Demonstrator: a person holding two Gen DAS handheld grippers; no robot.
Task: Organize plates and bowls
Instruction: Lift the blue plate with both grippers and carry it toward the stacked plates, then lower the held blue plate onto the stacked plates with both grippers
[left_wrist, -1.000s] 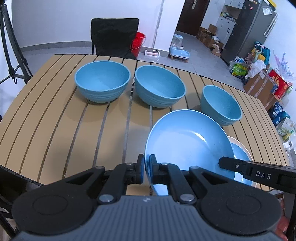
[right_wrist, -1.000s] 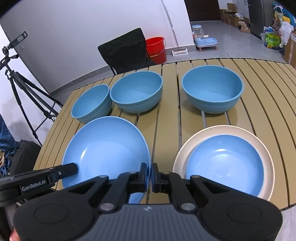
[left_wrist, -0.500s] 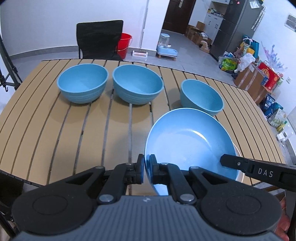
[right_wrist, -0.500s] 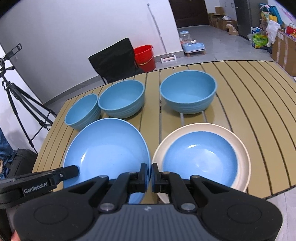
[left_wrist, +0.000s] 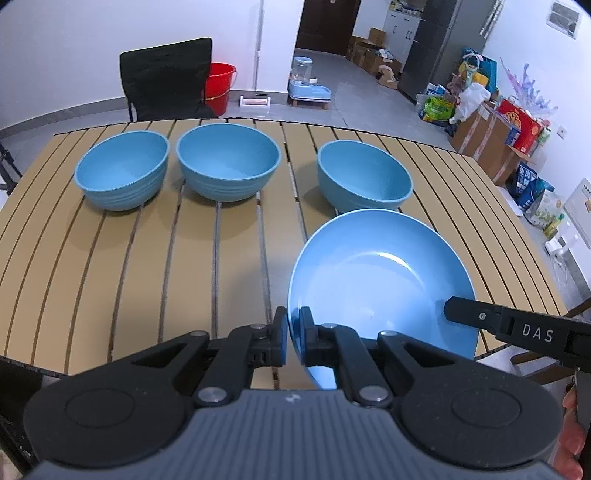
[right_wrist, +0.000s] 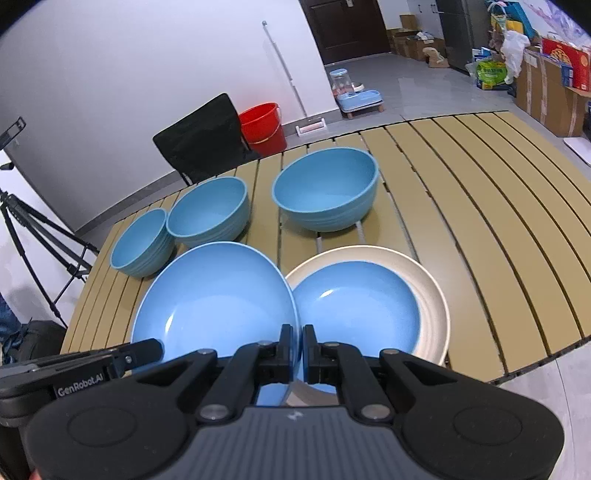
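Right wrist view: both tools, left tool (left_wrist: 293, 328) and right tool (right_wrist: 300, 345), pinch your round blue plastic plate (right_wrist: 214, 295); stacked plates (right_wrist: 436, 314) await at the worktop's (right_wrist: 498, 258) near edge; three bowls (right_wrist: 327, 192) remain unstacked.

Three bowls (left_wrist: 227, 162) block the far side; table (left_wrist: 129, 266) left open.

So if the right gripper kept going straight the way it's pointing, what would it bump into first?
The right gripper, shut on the blue plate, points down toward the beige plate holding a smaller blue plate. It would probably meet those first, though depth is hard to judge.
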